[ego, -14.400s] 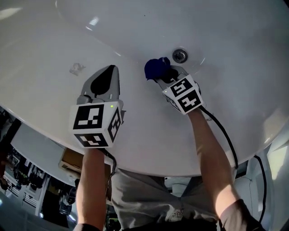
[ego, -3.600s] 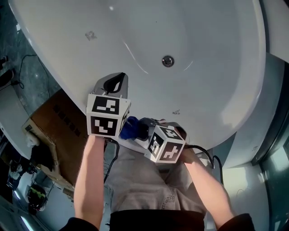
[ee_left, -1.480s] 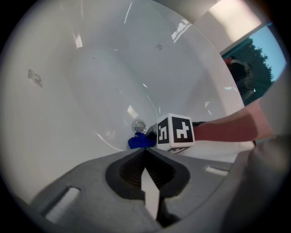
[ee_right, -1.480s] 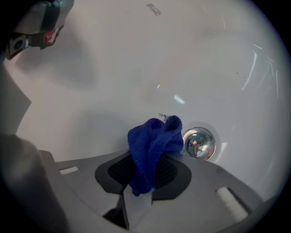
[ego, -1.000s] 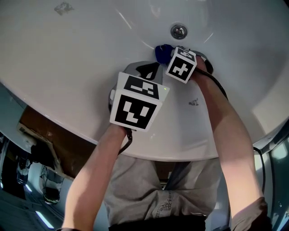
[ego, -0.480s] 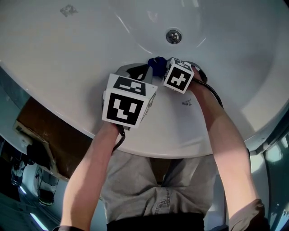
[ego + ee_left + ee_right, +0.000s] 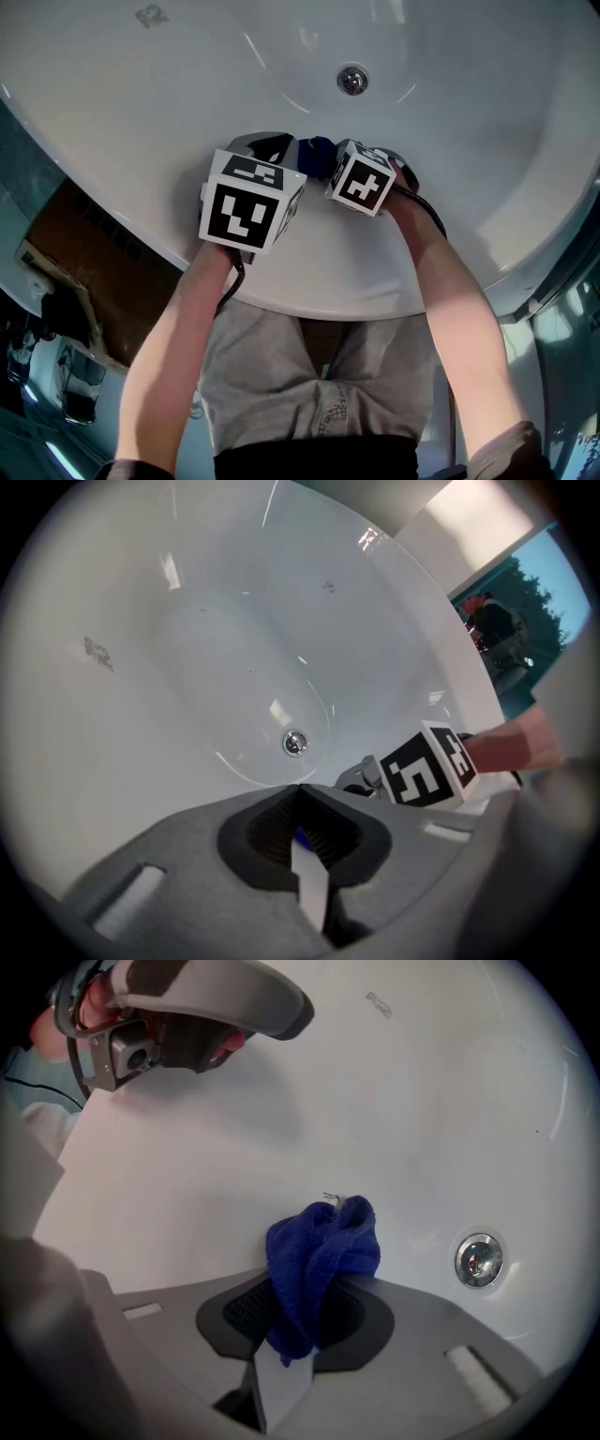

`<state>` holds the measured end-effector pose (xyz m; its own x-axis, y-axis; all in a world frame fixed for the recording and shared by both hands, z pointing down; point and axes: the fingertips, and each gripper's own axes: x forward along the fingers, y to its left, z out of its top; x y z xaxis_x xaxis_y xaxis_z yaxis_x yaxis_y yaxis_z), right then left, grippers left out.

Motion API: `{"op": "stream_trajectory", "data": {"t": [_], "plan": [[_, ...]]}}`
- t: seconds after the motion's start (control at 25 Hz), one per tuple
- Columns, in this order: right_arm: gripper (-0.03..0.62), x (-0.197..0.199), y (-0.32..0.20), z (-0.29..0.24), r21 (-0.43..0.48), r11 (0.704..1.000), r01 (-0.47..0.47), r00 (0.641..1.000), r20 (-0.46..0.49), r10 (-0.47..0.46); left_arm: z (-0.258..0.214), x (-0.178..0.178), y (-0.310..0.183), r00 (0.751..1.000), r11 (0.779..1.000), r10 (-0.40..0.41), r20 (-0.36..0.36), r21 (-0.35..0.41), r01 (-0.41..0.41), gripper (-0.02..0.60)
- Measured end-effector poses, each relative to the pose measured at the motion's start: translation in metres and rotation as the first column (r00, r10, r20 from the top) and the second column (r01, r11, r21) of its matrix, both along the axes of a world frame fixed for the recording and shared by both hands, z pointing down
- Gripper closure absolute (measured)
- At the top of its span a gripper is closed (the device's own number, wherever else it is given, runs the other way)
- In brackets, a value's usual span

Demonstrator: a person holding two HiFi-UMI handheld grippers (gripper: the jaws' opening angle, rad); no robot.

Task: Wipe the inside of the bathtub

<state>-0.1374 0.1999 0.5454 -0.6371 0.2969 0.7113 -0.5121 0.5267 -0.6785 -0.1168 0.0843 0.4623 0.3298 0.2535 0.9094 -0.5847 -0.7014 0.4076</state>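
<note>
The white bathtub [image 7: 141, 112] fills the head view, with its round metal drain [image 7: 352, 80] at the bottom. My right gripper [image 7: 325, 161] is shut on a bunched dark blue cloth [image 7: 315, 150], which rests against the near inner wall a little short of the drain. In the right gripper view the cloth [image 7: 323, 1246] sticks up out of the right gripper [image 7: 314, 1283], with the drain [image 7: 478, 1260] to its right. My left gripper [image 7: 272, 142] hovers just left of the cloth. In the left gripper view the left gripper [image 7: 300, 787] is shut and holds nothing.
The tub's near rim [image 7: 319, 295] runs under both forearms. A brown cardboard box [image 7: 89, 253] lies outside the tub at the left. A small grey smudge [image 7: 150, 14] marks the far wall. A window with a person [image 7: 492, 630] behind it shows past the tub.
My right gripper has drawn the blue cloth back from the drain toward the near wall. The left gripper has moved back with it and stays beside it.
</note>
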Motion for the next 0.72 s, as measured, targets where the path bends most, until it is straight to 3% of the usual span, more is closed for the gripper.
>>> {"op": "stream_trajectory", "data": {"t": [0.24,0.72], "plan": [[0.499,-0.009,0.010,-0.029,0.006,1.000,-0.010,0.999,0.034,0.010,-0.007,-0.002,-0.007,0.998,0.998,-0.064,-0.005,0.001,0.064,0.578],[0.499,-0.025,0.022,-0.091,0.005,1.000,-0.015,0.995,0.102,0.015,-0.025,-0.004,-0.005,0.999,0.999,-0.041,0.011,0.019,0.041,0.577]]}}
